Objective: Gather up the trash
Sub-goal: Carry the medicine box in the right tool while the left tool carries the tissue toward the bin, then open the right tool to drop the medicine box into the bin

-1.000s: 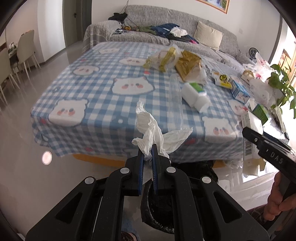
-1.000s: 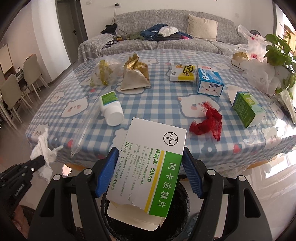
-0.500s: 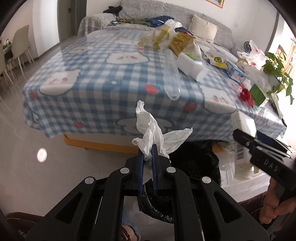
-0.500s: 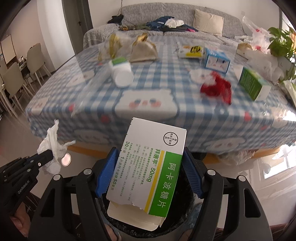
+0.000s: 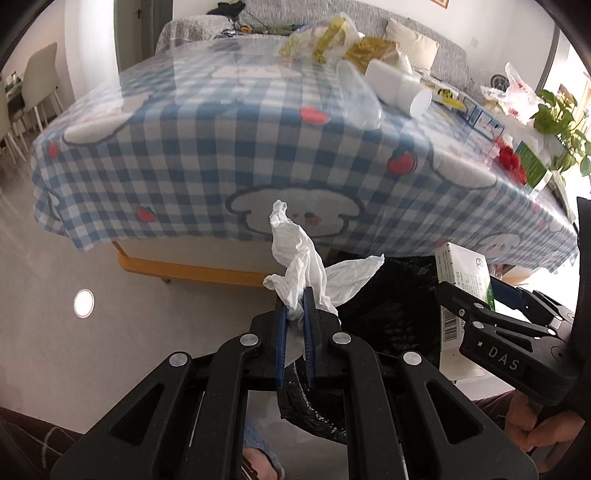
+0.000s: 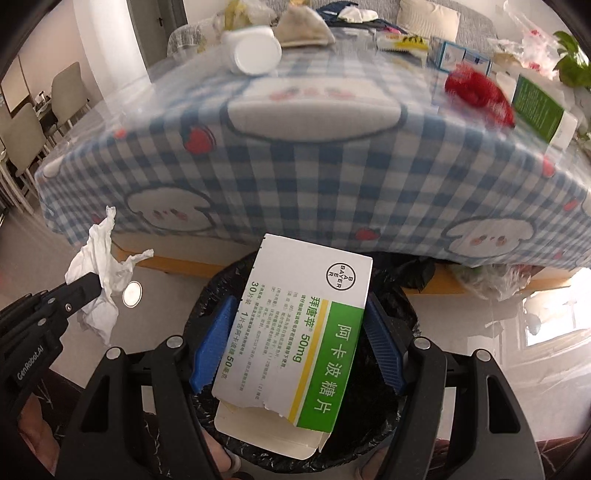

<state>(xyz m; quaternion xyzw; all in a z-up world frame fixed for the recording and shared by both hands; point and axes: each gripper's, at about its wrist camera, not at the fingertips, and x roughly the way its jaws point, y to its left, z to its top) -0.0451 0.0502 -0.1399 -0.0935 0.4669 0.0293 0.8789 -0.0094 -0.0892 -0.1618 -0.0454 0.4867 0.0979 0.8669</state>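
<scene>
While over bin [image 6: 229,291], left claw [image 5: 295,314] pinches tissue [image 5: 306,269] — right claw [image 6: 295,332] clamps box [image 6: 295,332].

A home living room: a grey sofa [image 5: 424,33] behind the checked-cloth table [image 5: 221,147], dining chairs [image 5: 37,85] to its left.

bright daylight floods in from the window [image 6: 554,317] right of the grippers, glaring off the floor [image 5: 48,332]; the tablecloth [image 6: 332,166] ahead is motion-blurred, edges fisheye-bent.
</scene>
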